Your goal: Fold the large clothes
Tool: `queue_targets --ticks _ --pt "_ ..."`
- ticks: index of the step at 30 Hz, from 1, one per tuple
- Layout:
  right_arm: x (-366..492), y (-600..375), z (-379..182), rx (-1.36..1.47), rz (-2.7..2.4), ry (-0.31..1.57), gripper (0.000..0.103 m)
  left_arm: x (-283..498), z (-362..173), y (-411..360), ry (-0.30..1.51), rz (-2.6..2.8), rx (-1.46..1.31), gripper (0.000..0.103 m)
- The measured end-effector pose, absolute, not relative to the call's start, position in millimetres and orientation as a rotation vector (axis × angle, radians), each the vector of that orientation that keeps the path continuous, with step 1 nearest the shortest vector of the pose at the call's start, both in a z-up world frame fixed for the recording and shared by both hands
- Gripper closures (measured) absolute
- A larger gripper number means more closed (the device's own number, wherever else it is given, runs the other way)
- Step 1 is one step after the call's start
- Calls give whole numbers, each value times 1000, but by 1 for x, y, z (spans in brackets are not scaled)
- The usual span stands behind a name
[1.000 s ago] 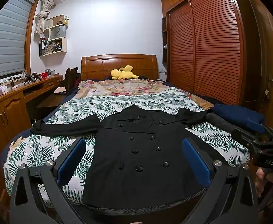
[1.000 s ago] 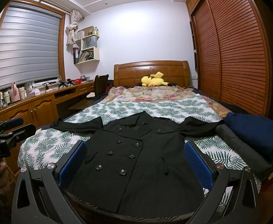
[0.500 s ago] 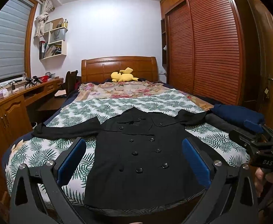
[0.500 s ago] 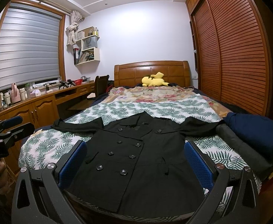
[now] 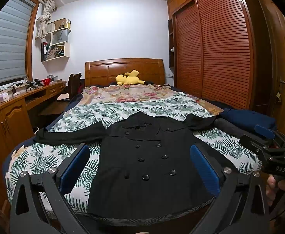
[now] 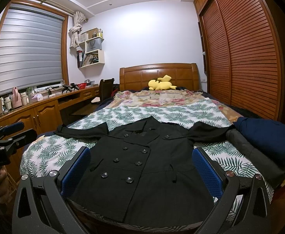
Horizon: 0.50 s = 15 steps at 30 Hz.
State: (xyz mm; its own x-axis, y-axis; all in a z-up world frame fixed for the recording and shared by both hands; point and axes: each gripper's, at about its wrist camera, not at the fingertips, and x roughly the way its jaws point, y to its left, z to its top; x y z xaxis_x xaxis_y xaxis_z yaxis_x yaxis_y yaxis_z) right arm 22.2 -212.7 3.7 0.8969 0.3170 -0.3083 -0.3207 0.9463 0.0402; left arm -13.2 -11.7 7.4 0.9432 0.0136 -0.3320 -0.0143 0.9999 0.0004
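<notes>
A black double-breasted coat [image 5: 148, 167] [image 6: 142, 167] lies flat, front up, on the leaf-print bed cover [image 5: 134, 109] [image 6: 158, 115], hem toward me, both sleeves spread sideways. My left gripper [image 5: 139, 165] hovers open above the foot of the bed, nothing between its blue pads. My right gripper [image 6: 140, 167] is open too, held short of the coat's hem. In the left wrist view the right gripper's body [image 5: 273, 156] shows at the right edge with a hand below it. The right wrist view catches the left gripper's body [image 6: 4, 142] at the left edge.
Folded navy [image 5: 247, 118] [image 6: 271, 136] and dark grey [image 6: 255, 156] garments sit on the bed's right side. A yellow plush toy [image 5: 127, 78] rests by the headboard. A wooden desk with cabinets [image 6: 35, 109] runs along the left; louvred wardrobe doors [image 5: 216, 54] stand at the right.
Both grippers tilted up slightly, so the coat sits a little lower in both views. Nothing on the bed has moved.
</notes>
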Motion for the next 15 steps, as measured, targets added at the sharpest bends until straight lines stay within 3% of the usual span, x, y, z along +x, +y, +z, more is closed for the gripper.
queue_targets --ticks 15 --pt "26 -213 2 -3 341 326 0 -9 6 -8 348 16 -7 0"
